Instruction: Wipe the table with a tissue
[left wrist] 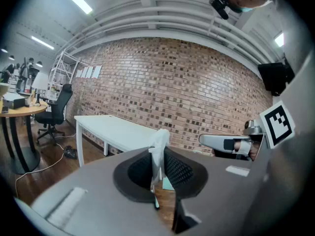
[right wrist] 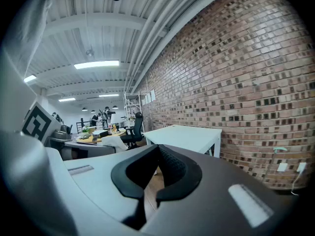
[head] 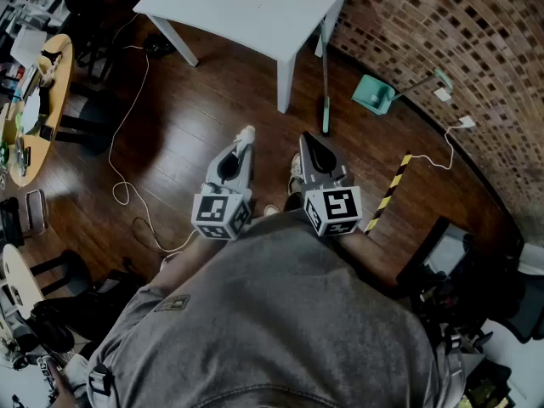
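Closest under the head camera, a grey cloth shirt (head: 280, 313) fills the lower half of that view and hides the person's hands and arms. Only the grey plastic left tongs (head: 240, 149) and right tongs (head: 308, 143) poke out past it, each carrying a marker cube (head: 221, 213) of black-and-white squares at its near end. Dark wooden plank floor (head: 195, 126) spreads beyond them, and a red-brown brick wall (head: 459, 41) closes the right side. Well ahead stands the white rectangular bench (head: 246, 7), its far part cut off by the top edge. The gripper views show it from the side instead, flat-topped on straight white legs. Near the wall lies a teal plastic dustpan (head: 372, 92).

The left tongs are clamped on a crumpled white tissue (left wrist: 158, 144), which is pinched between ribbed black pads and sticks up past them. From above it is only a small white tip. It hangs in the air, well apart from the bench. The right tongs are together, with nothing between them. A thin white cable (head: 127, 134) snakes over the floor at the left.
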`<state>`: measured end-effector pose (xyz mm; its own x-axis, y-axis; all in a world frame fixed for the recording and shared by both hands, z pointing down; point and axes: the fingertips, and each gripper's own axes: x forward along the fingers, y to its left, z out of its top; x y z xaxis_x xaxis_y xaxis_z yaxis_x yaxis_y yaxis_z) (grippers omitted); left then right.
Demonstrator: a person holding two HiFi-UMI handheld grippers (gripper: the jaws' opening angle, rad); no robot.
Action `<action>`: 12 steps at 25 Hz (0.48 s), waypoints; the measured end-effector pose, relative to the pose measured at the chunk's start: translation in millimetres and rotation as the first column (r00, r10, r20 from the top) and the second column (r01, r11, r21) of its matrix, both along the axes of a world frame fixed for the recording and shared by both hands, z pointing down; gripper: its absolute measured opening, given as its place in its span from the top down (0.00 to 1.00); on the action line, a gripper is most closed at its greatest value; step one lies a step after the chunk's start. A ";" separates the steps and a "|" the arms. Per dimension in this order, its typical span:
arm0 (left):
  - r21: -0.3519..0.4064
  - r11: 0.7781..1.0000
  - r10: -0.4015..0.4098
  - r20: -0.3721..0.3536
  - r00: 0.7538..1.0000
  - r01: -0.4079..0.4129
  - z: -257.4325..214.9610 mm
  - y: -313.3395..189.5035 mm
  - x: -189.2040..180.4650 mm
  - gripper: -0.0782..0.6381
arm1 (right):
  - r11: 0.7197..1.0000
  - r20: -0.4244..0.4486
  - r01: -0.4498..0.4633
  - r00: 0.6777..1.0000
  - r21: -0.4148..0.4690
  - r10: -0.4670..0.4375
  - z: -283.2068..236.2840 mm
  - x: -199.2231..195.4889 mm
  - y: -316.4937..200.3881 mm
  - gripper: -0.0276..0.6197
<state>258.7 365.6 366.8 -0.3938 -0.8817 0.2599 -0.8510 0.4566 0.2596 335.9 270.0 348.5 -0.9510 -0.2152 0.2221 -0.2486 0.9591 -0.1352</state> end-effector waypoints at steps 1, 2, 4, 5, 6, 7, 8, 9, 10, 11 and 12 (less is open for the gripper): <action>0.000 1.000 -0.002 0.000 1.000 0.002 0.0 -7.7 -5.2 0.84 | 1.000 0.002 0.002 1.000 0.000 -0.002 -1.2 -5.4 -8.9 0.94; -0.001 1.000 -0.002 0.002 1.000 0.002 -0.2 -15.6 -10.5 0.84 | 1.000 0.003 0.003 1.000 -0.001 -0.003 -2.3 -10.8 -17.8 0.94; 0.000 1.000 0.002 0.018 1.000 -0.002 -1.2 -33.5 -21.0 0.84 | 1.000 0.009 0.002 1.000 -0.006 -0.002 -3.4 -21.6 -36.6 0.94; 0.002 1.000 0.004 0.024 1.000 -0.004 -1.9 -43.0 -26.2 0.84 | 1.000 0.012 0.001 1.000 -0.011 -0.001 -3.5 -26.9 -46.1 0.94; 0.002 1.000 0.002 0.023 1.000 -0.003 -2.5 -51.9 -30.6 0.84 | 1.000 0.013 0.004 1.000 -0.013 -0.004 -3.9 -31.8 -54.9 0.94; 0.000 1.000 -0.001 0.020 1.000 0.001 -3.1 -60.0 -34.0 0.84 | 1.000 0.013 0.011 1.000 -0.013 -0.010 -4.6 -36.1 -62.7 0.94; -0.003 1.000 -0.004 0.017 1.000 0.004 -3.7 -67.6 -36.7 0.84 | 1.000 0.013 0.019 1.000 -0.014 -0.019 -5.2 -39.9 -70.2 0.94; -0.007 1.000 -0.008 0.015 1.000 0.008 -4.4 -75.7 -39.4 0.84 | 0.999 0.014 0.027 1.000 -0.017 -0.026 -5.8 -43.5 -77.9 0.94; -0.011 1.000 -0.014 0.016 1.000 0.014 -5.5 -84.3 -42.5 0.84 | 0.999 0.018 0.034 0.999 -0.021 -0.034 -6.5 -47.3 -86.3 0.94; -0.014 1.000 -0.020 0.019 1.000 0.021 -6.9 -92.8 -45.7 0.84 | 0.999 0.024 0.042 0.999 -0.025 -0.041 -7.2 -51.2 -94.8 0.94; -0.016 0.999 -0.028 0.025 0.999 0.028 -8.3 -100.6 -49.0 0.84 | 0.998 0.030 0.049 0.998 -0.029 -0.048 -7.6 -55.1 -102.6 0.94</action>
